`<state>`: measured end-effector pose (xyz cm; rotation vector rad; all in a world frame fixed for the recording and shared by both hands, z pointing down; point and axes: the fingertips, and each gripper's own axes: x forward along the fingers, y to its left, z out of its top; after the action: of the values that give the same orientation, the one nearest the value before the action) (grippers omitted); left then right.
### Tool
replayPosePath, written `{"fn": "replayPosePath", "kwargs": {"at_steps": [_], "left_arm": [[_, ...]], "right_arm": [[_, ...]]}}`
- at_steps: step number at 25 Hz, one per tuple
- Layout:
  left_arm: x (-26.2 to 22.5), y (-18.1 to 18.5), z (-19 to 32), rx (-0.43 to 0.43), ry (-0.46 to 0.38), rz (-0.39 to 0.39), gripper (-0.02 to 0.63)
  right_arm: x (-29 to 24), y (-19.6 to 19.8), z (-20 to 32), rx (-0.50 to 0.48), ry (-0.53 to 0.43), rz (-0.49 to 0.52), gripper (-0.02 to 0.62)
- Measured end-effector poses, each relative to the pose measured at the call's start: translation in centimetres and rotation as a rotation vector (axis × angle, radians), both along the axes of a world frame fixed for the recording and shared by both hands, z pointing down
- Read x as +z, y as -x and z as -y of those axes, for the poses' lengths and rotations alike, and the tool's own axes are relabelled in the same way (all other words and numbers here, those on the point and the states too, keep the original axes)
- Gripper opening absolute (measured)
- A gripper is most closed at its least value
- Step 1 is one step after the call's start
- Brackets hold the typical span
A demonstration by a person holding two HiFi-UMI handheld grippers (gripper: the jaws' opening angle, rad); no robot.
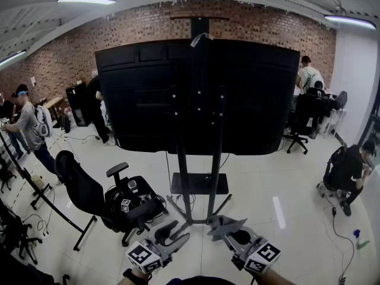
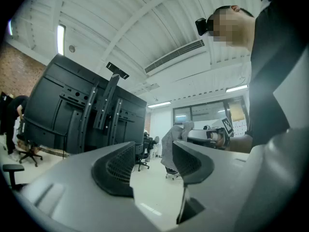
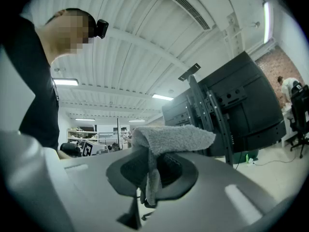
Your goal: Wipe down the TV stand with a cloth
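Right gripper (image 3: 153, 166): shut tight on a grey cloth (image 3: 174, 137). Pinches one hanging fold between the pads; rest of the cloth bunched above and spilling to the right over the jaw tips. In the head view, low at the near edge and right of centre, pointing toward the far side with the cloth (image 1: 225, 221) at its tip.

Left gripper (image 2: 153, 149): jaws apart, nothing between them, only floor and room beyond. In the head view, low at the near edge and left of centre (image 1: 178, 231), just beside the right gripper and not touching it. Marker cube (image 1: 142, 256) at its near end.

TV stand (image 1: 180, 177): dead centre of the scene, beyond both grippers and well apart from them. Two dark uprights, a small dark shelf (image 1: 199, 184) low between them, splayed legs on the pale floor (image 1: 261, 189). Carries a large black screen (image 1: 142, 100), back panel facing the camera. Cloth not in contact with any part of the stand.

Left of the stand, near: black office chair (image 1: 89, 195), something dark on its seat, too small to tell what.

Far side: brick wall (image 1: 71, 49). Standing person at far left (image 1: 29, 123), seated person at far right (image 1: 307, 76), crouching person at right (image 1: 350, 171).
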<state>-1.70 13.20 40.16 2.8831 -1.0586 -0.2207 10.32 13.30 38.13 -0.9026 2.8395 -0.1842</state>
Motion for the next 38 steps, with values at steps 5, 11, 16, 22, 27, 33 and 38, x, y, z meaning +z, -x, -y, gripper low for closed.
{"fn": "replayPosePath", "kwargs": {"at_steps": [5, 11, 16, 22, 27, 33, 38], "left_arm": [[-2.7, 0.6, 2.7, -0.006, -0.073, 0.014, 0.264], [-5.1, 2.1, 8.3, 0.008, -0.133, 0.026, 0.265], [-7.4, 3.5, 14.2, 0.054, -0.194, 0.027, 0.268], [-12.5, 5.4, 21.0, 0.126, -0.304, 0.034, 0.27], [-17.4, 6.0, 25.2, 0.168, -0.407, 0.048, 0.272], [-23.6, 4.7, 28.7, 0.156, -0.531, 0.083, 0.273], [-29.8, 3.4, 31.1, 0.162, -0.591, 0.053, 0.279]], "right_arm": [[-1.7, -0.2, 2.9, 0.007, -0.057, -0.028, 0.026], [-4.2, 0.9, 8.4, 0.035, -0.131, -0.057, 0.026], [-6.9, 2.8, 14.4, 0.094, -0.196, -0.079, 0.028], [-12.4, 5.0, 22.0, 0.182, -0.332, -0.133, 0.028], [-18.3, 5.8, 27.5, 0.25, -0.46, -0.181, 0.029], [-26.5, 5.6, 32.6, 0.272, -0.571, -0.227, 0.034], [-34.0, 5.4, 36.9, 0.301, -0.673, -0.27, 0.038]]}}
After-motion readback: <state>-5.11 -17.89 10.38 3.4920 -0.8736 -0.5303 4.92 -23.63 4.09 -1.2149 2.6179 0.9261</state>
